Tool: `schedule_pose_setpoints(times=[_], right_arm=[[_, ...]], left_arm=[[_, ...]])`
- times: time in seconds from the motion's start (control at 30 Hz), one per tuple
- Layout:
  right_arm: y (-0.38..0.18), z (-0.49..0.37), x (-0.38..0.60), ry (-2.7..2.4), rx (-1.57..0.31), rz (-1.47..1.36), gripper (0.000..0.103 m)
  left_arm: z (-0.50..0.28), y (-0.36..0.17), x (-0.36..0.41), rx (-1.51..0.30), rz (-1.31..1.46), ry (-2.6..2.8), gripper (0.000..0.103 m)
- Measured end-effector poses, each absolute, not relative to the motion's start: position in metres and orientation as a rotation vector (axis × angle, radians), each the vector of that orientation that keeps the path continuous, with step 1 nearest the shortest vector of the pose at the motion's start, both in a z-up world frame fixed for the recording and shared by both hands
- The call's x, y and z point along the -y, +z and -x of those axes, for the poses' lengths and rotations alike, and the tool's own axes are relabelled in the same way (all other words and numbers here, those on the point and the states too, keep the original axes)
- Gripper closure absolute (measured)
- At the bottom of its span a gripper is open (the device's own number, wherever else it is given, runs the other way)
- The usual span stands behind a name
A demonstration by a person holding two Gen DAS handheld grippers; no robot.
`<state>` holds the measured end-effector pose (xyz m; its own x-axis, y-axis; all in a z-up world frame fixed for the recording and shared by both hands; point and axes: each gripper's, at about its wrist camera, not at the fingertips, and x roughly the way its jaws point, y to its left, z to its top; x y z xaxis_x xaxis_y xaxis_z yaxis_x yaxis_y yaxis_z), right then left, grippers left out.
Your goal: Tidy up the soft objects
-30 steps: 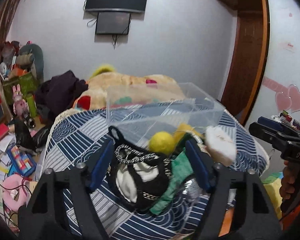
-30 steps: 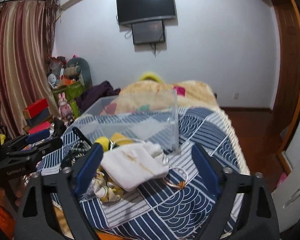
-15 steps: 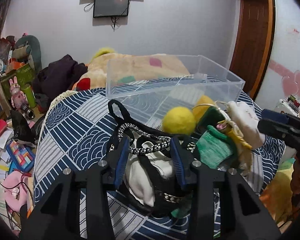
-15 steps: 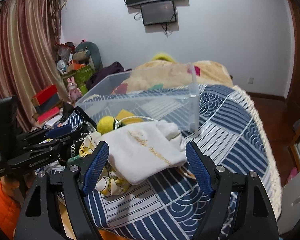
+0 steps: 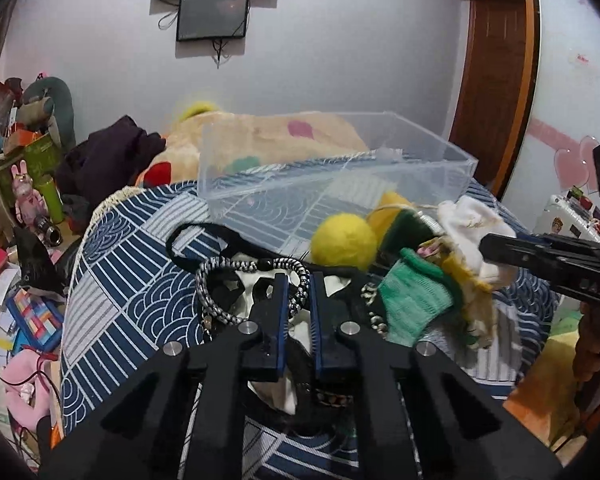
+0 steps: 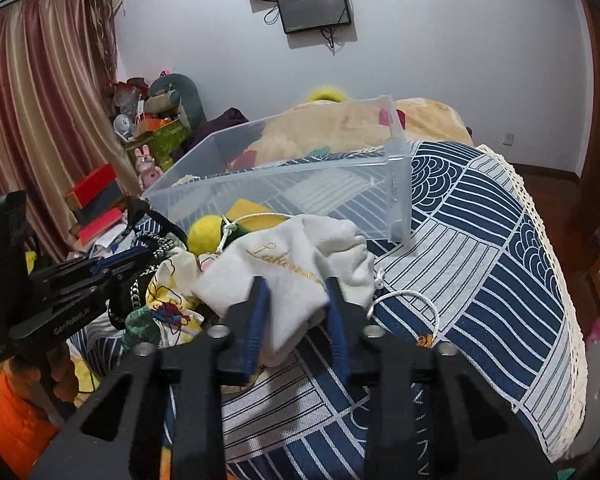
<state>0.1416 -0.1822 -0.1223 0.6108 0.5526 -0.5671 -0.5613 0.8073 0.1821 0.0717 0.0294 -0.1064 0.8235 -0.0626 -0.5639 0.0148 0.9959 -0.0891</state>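
Left gripper jaws just closed, right gripper likewise, angled downward

Both grippers are black plastic. The left gripper and right gripper have blue ribbed pads inside their fingers, with round silver screws just behind. An orange sleeve shows.

At the bottom centre of the frame the right gripper has just closed its blue pads on a white drawstring pouch lying on the blue patterned bedspread. Behind it stands a clear plastic bin. The left gripper reaches in at left, beside a yellow ball.
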Motion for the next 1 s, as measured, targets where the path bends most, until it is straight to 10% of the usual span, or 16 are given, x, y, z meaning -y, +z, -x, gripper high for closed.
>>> schedule_pose_setpoints(times=[1.0], right_arm=[[-0.042, -0.134, 0.192, 0.640, -0.371, -0.020, 0.088]], left_arm=[[-0.068, -0.001, -0.033, -0.396, 0.050, -0.127, 0.100]])
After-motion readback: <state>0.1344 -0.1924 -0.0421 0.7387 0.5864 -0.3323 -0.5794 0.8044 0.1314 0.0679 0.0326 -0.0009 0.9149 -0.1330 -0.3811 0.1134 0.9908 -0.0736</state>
